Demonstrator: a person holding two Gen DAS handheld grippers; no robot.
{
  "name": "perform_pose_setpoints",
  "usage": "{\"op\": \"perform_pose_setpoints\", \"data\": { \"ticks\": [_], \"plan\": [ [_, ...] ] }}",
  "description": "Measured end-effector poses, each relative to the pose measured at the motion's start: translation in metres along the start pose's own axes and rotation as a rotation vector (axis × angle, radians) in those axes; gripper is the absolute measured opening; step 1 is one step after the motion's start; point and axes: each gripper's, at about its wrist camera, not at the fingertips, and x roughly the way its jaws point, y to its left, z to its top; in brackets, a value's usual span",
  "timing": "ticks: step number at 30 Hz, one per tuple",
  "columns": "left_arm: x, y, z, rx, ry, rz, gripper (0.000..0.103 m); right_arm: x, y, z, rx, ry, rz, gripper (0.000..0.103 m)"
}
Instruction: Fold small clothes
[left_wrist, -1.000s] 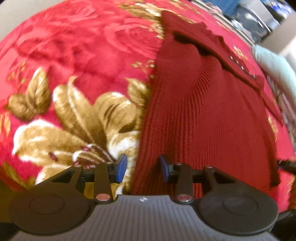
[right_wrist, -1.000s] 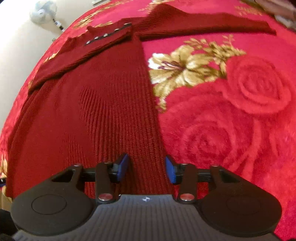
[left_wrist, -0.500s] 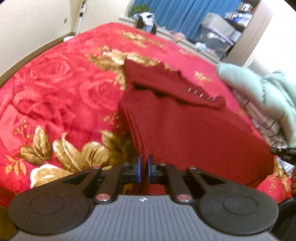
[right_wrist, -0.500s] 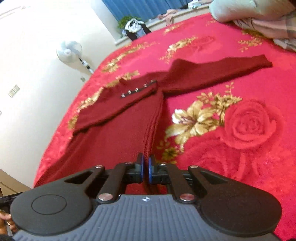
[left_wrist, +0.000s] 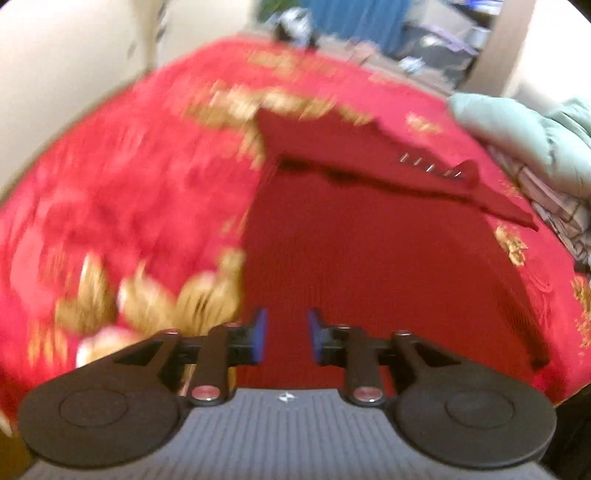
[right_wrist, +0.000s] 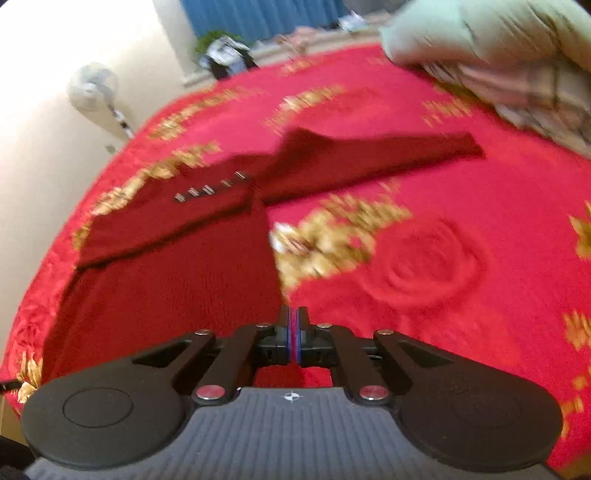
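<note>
**Dark red ribbed knit sweater, one item, on bed**

Location: sweater (left_wrist: 369, 266) lies spread on a red blanket (left_wrist: 129, 206) with gold flowers, hem toward the cameras, one sleeve folded across the chest, the other (right_wrist: 376, 155) stretched out sideways. A row of small metal studs (right_wrist: 208, 188) marks the folded part.

Handling, as judged: soft, limp, light; drapes and stretches, no stiffness. Ribbing gives fair friction, so pinching a hem corner or cuff edge should hold.

Grippers: left gripper (left_wrist: 284, 334) has just been opening; jaws parted over the hem, and nothing shows between them. Right gripper (right_wrist: 294, 338) pinched closed at the hem's side edge; blur hides whether cloth is caught.

Nearby: pale green bedding (left_wrist: 524, 147).
</note>
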Motion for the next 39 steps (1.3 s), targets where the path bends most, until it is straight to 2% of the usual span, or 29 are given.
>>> {"op": "perform_pose_setpoints", "data": {
  "ticks": [2, 7, 10, 13, 14, 17, 21, 24, 25, 26, 27, 28, 29, 31, 33, 35, 39],
  "plan": [
    [0.008, -0.026, 0.016, 0.073, -0.051, 0.006, 0.048, 0.008, 0.021, 0.013, -0.046, -0.042, 0.004, 0.01],
    [0.043, -0.106, 0.057, 0.159, -0.149, -0.045, 0.049, 0.03, 0.058, 0.054, -0.055, -0.165, 0.018, 0.03],
    [0.08, -0.158, 0.076, 0.198, -0.169, -0.084, 0.049, 0.05, 0.061, 0.064, -0.021, -0.222, 0.031, 0.031],
    [0.126, -0.201, 0.094, 0.246, -0.155, -0.105, 0.049, 0.071, 0.055, 0.071, 0.049, -0.191, -0.023, 0.031],
    [0.143, -0.212, 0.099, 0.259, -0.151, -0.108, 0.05, 0.077, 0.053, 0.074, 0.076, -0.189, -0.017, 0.031],
    [0.196, -0.243, 0.117, 0.298, -0.116, -0.104, 0.061, 0.097, 0.049, 0.086, 0.112, -0.182, -0.057, 0.031],
    [0.264, -0.281, 0.134, 0.376, -0.07, -0.079, 0.063, 0.121, 0.039, 0.095, 0.186, -0.14, -0.065, 0.031],
    [0.309, -0.298, 0.14, 0.419, -0.01, -0.063, 0.063, 0.13, 0.035, 0.099, 0.202, -0.126, -0.05, 0.031],
    [0.32, -0.3, 0.139, 0.448, -0.007, -0.034, 0.062, 0.131, 0.035, 0.1, 0.197, -0.126, -0.05, 0.031],
    [0.328, -0.301, 0.14, 0.479, -0.018, -0.018, 0.052, 0.133, 0.034, 0.102, 0.189, -0.126, -0.05, 0.031],
    [0.331, -0.297, 0.143, 0.491, -0.026, -0.013, 0.017, 0.135, 0.032, 0.103, 0.181, -0.127, -0.049, 0.031],
    [0.332, -0.289, 0.151, 0.487, -0.027, 0.003, 0.012, 0.137, 0.03, 0.104, 0.174, -0.125, -0.051, 0.031],
    [0.328, -0.276, 0.161, 0.455, -0.038, 0.002, 0.011, 0.139, 0.028, 0.105, 0.172, -0.121, -0.054, 0.031],
    [0.301, -0.232, 0.185, 0.349, -0.12, 0.03, 0.011, 0.144, 0.022, 0.106, 0.183, -0.11, -0.057, 0.031],
    [0.268, -0.173, 0.207, 0.248, -0.197, 0.105, 0.011, 0.147, 0.018, 0.107, 0.192, -0.104, -0.055, 0.031],
    [0.23, -0.094, 0.222, 0.126, -0.259, 0.18, 0.011, 0.15, 0.018, 0.109, 0.186, -0.104, -0.054, 0.031],
    [0.169, 0.08, 0.221, -0.124, -0.31, 0.489, 0.01, 0.15, 0.022, 0.108, 0.159, -0.1, -0.038, 0.031]
  ]
}}
